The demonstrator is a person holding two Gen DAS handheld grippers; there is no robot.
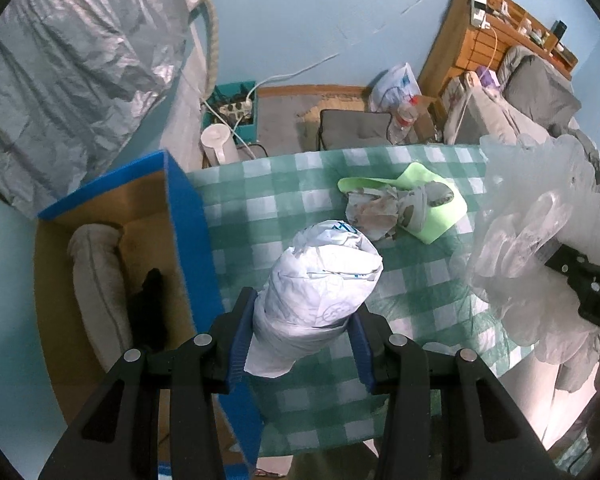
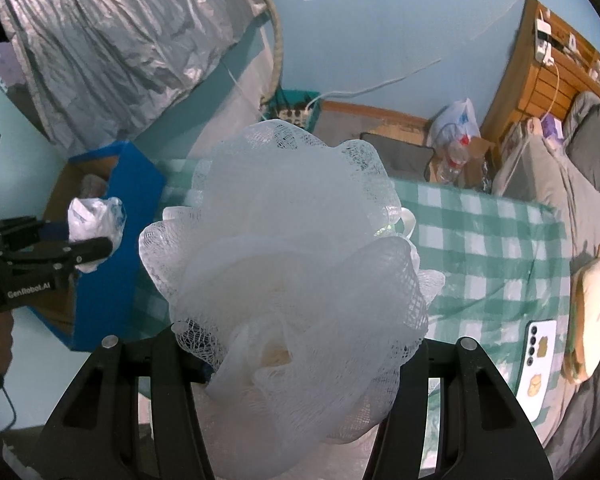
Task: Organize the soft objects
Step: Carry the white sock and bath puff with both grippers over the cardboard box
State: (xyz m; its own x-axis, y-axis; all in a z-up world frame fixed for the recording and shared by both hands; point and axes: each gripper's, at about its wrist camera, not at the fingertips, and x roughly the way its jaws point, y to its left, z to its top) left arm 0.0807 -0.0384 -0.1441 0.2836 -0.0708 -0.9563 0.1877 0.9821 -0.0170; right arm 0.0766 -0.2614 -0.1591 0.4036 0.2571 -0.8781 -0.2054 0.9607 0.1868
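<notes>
My left gripper (image 1: 300, 344) is shut on a crumpled white plastic bag (image 1: 320, 280) and holds it above the green checked table (image 1: 260, 208), next to the blue cardboard box (image 1: 188, 216). It also shows in the right wrist view (image 2: 94, 228). My right gripper (image 2: 300, 360) is shut on a white mesh bath pouf (image 2: 288, 264), held above the table; the pouf also shows in the left wrist view (image 1: 540, 232). A patterned cloth (image 1: 384, 212) lies on a lime green cloth (image 1: 444, 216) on the table.
The box holds a grey pillow (image 1: 96, 280) and a black item (image 1: 150, 312). A toast-shaped plush (image 2: 592, 312) and a white phone (image 2: 538, 360) lie at the table's right. A bed (image 2: 580, 184), bottles (image 1: 402, 118) and floor clutter lie beyond.
</notes>
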